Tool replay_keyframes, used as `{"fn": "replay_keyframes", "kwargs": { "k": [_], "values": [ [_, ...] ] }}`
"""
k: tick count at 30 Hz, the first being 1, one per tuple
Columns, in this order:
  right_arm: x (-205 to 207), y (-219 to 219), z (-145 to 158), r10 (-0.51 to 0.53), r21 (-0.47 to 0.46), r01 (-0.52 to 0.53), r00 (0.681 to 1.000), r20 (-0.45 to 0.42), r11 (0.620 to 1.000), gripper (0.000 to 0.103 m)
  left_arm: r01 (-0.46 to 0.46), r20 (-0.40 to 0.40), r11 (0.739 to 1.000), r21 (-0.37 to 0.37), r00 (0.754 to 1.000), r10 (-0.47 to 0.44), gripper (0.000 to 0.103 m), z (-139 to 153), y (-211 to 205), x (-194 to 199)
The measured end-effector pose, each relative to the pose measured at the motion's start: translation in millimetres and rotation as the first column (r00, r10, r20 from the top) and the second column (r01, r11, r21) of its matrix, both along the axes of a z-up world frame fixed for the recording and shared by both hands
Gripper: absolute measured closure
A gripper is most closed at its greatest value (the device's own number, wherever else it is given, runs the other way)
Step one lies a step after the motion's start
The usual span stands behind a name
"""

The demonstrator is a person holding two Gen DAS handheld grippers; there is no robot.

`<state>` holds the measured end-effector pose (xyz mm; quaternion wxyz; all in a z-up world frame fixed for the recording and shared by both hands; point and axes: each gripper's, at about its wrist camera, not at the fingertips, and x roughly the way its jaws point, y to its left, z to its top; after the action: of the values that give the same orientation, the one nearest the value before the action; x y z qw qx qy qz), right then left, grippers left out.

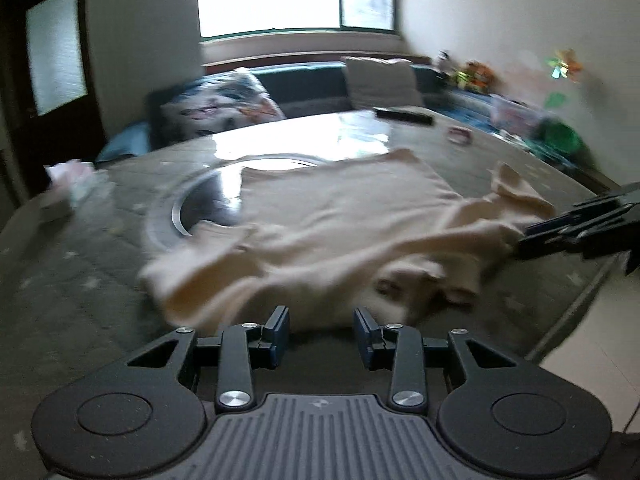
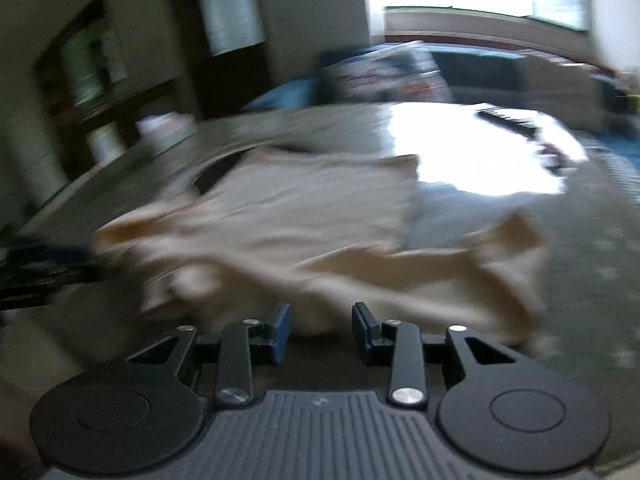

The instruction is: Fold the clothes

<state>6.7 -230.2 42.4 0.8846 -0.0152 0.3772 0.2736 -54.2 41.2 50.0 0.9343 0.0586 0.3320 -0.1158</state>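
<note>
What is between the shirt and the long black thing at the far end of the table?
Only bare, shiny table between the shirt and the black thing, seen in the left wrist view.

Left hand-held gripper (image 1: pixel 321 322) and right hand-held gripper (image 2: pixel 321 320), jaws apart.

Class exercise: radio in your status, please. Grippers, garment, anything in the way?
Left hand-held gripper open, right hand-held gripper open, both at near edge of cream shirt. Shirt rumpled, unfolded on table. Nothing blocking.

A rumpled cream cotton shirt (image 1: pixel 340 216) covered the middle of the grey speckled tabletop (image 1: pixel 80 280). Bare surface lay open along its left side. At the far edge, a flat black rectangular object (image 1: pixel 404 115) and a small pink item (image 1: pixel 459 135) stood in the way.
</note>
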Motion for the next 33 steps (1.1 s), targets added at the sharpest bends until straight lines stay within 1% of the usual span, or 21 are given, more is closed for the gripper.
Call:
{"fn": "replay_keyframes", "kwargs": {
  "k": [2,3,8,13,14,15,17,18,22,24,28,29,31,33],
  "values": [
    [-4,13,-3,0.062,0.005,-0.062,0.998,-0.016,0.998,0.07,0.024,-0.02,1.0,-0.014,0.999,-0.024,0.059,-5,-7,4],
    [-6,21,-4,0.091,0.003,-0.091,0.996,-0.023,0.996,0.07,0.036,-0.03,0.999,-0.021,0.999,-0.036,0.059,-8,-10,6],
    [-6,43,-11,0.153,-0.015,-0.153,0.987,-0.045,0.988,0.072,0.071,-0.062,0.997,-0.028,0.995,-0.073,0.059,-17,-21,10],
    [0,56,-23,0.154,-0.032,-0.157,0.986,-0.061,0.987,0.09,0.085,-0.072,0.996,-0.01,0.994,-0.085,0.06,-23,-29,15],
    [1,58,-24,0.154,-0.038,-0.156,0.986,-0.062,0.987,0.094,0.085,-0.074,0.996,-0.008,0.994,-0.085,0.066,-24,-29,16],
    [1,58,-24,0.156,-0.042,-0.159,0.986,-0.06,0.986,0.098,0.087,-0.075,0.996,-0.008,0.993,-0.087,0.08,-24,-29,17],
    [-3,58,-20,0.165,-0.056,-0.167,0.986,-0.04,0.984,0.099,0.095,-0.078,0.995,-0.015,0.992,-0.096,0.095,-22,-28,17],
    [-5,56,-17,0.166,-0.057,-0.168,0.986,-0.032,0.984,0.099,0.104,-0.067,0.995,-0.012,0.992,-0.104,0.097,-19,-28,16],
    [-15,43,8,0.187,-0.024,-0.187,0.982,0.013,0.982,0.1,0.151,-0.023,0.988,-0.02,0.988,-0.152,0.098,2,-21,6],
    [-21,37,19,0.215,-0.02,-0.215,0.976,0.027,0.977,0.1,0.188,-0.026,0.982,-0.014,0.982,-0.188,0.098,7,-19,-1],
    [-28,35,17,0.291,-0.06,-0.291,0.957,-0.006,0.955,0.097,0.25,-0.056,0.968,0.033,0.967,-0.248,0.097,6,-21,-11],
    [-30,35,15,0.303,-0.069,-0.303,0.953,-0.017,0.95,0.096,0.263,-0.064,0.964,0.045,0.963,-0.26,0.095,4,-22,-13],
    [-29,33,17,0.302,-0.08,-0.302,0.953,-0.011,0.95,0.095,0.254,-0.054,0.966,0.051,0.967,-0.251,0.094,8,-18,-13],
    [-25,32,22,0.281,-0.082,-0.279,0.96,0.016,0.957,0.094,0.235,-0.024,0.971,0.051,0.972,-0.234,0.094,16,-15,-9]
  ]
}}
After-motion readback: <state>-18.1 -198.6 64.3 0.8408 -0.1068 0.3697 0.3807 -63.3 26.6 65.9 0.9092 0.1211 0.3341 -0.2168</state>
